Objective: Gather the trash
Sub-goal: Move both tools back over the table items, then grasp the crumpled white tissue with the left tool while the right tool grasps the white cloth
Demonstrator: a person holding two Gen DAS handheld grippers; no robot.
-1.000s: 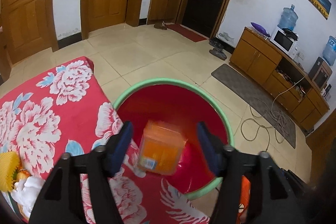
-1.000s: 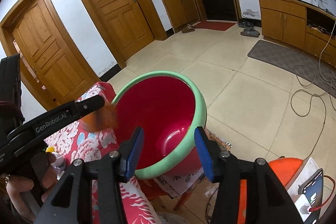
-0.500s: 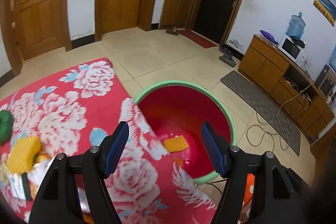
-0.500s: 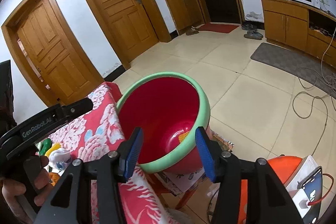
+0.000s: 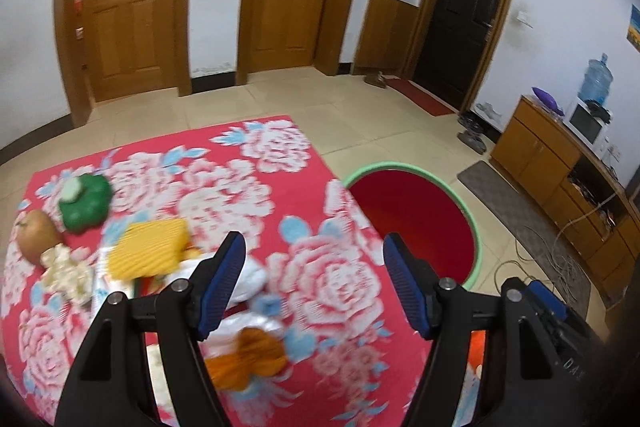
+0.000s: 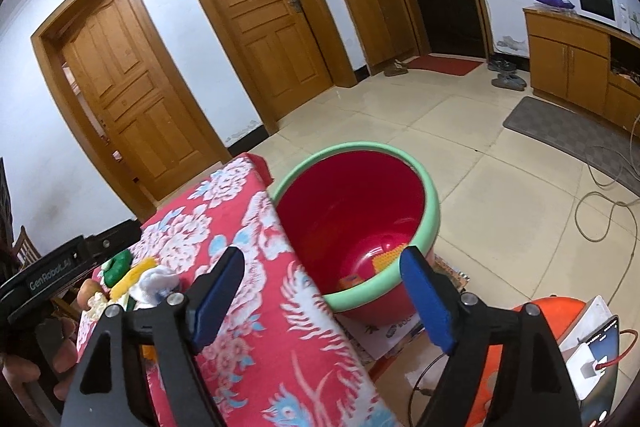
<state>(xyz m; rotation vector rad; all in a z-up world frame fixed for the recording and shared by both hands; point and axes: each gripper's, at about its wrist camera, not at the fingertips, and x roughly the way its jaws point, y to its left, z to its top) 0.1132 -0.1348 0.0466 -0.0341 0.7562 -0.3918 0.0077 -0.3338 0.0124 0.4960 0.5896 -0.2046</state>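
Left gripper [image 5: 312, 279] over table [image 5: 248, 187], fingers wide apart, nothing between pads, touching nothing. Trash heap below and left of it: yellow pack [image 5: 148, 247], green lump [image 5: 86, 205], white tissue [image 5: 252, 275], orange wrapper [image 5: 248, 355]. Right gripper [image 6: 320, 291] near bin [image 6: 430, 223], jaws opening, rim seen between them, pads clear of it. Bin beside table edge, yellow and orange scraps [image 6: 384, 259] at bottom.
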